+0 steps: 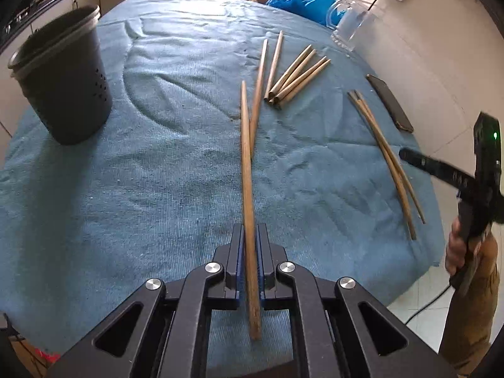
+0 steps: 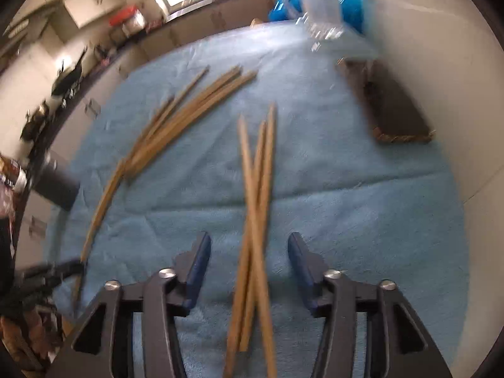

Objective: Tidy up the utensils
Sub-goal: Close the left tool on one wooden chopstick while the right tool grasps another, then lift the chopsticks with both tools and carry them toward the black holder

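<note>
My left tool [image 1: 249, 267] is clamped on 1 wooden chopstick [image 1: 247, 170], pinched near its thick butt end so that the long tapered part runs forward, off the cloth, toward the middle of the blue towel [image 1: 141, 173] covering the tabletop. My right tool [image 2: 249, 271] stands with its jaws apart and nothing pressed between the pads; below the gap lies a crossed bundle of 3 chopsticks [image 2: 256, 208], and the blurred right wrist view does not show whether they rest on the towel or are lifted. I judge these sticks light, stiff and smooth, apt to roll or pivot in a 2-pad grip, so a hold near the thick end or mid-length, square across the shaft, should serve best; a bundle taken where the sticks cross may splay. Using the dark perforated holder [image 1: 67, 85] as landmark: it stands upright at the far left edge of the towel, well apart from every stick; a second loose chopstick [image 1: 258, 94] lies to its right, just beside the held one; a fan of about 5 sticks [image 1: 296, 77] lies farther right; beyond those, a curved pair [image 1: 387, 157] and a dark phone [image 1: 390, 104] sit near the right edge. A glass mug [image 1: 349, 28] and a blue bag [image 1: 299, 0] stand at the far side. Nothing appears to block the path to the holder; its narrow mouth is the main constraint.
</note>
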A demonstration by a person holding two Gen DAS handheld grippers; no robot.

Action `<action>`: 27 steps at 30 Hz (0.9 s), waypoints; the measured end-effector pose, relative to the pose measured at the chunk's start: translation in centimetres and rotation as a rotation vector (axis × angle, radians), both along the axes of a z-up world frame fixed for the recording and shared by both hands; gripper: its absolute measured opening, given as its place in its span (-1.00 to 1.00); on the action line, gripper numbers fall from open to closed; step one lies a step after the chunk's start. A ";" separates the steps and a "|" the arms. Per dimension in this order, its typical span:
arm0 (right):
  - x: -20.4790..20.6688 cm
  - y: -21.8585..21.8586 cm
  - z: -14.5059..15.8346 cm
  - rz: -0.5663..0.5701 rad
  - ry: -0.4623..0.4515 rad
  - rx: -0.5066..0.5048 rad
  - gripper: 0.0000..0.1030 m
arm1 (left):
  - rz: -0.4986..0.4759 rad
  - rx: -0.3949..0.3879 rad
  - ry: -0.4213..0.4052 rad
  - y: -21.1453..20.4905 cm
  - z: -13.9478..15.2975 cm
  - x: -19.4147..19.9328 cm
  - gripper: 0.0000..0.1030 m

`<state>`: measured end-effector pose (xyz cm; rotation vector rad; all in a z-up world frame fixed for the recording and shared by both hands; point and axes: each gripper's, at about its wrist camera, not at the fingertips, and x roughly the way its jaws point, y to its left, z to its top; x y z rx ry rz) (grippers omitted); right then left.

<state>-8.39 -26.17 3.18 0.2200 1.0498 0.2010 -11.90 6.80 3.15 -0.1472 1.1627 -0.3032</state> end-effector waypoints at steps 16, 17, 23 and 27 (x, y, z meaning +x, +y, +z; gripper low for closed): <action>4.3 5.7 -0.6 0.157 -0.066 -0.307 -0.78 | 0.054 0.046 -0.065 1.3 1.5 1.1 -0.85; 5.0 5.6 -1.1 0.147 -0.035 -0.313 -0.83 | 0.055 0.046 -0.067 1.4 1.5 1.3 -0.85; 4.9 6.8 -0.2 0.201 0.009 -0.089 -0.85 | 0.062 0.043 -0.071 1.7 1.4 2.0 -0.85; 5.1 7.7 -0.4 0.208 0.029 -0.008 -0.75 | 0.062 0.039 -0.075 1.5 1.4 2.6 -0.85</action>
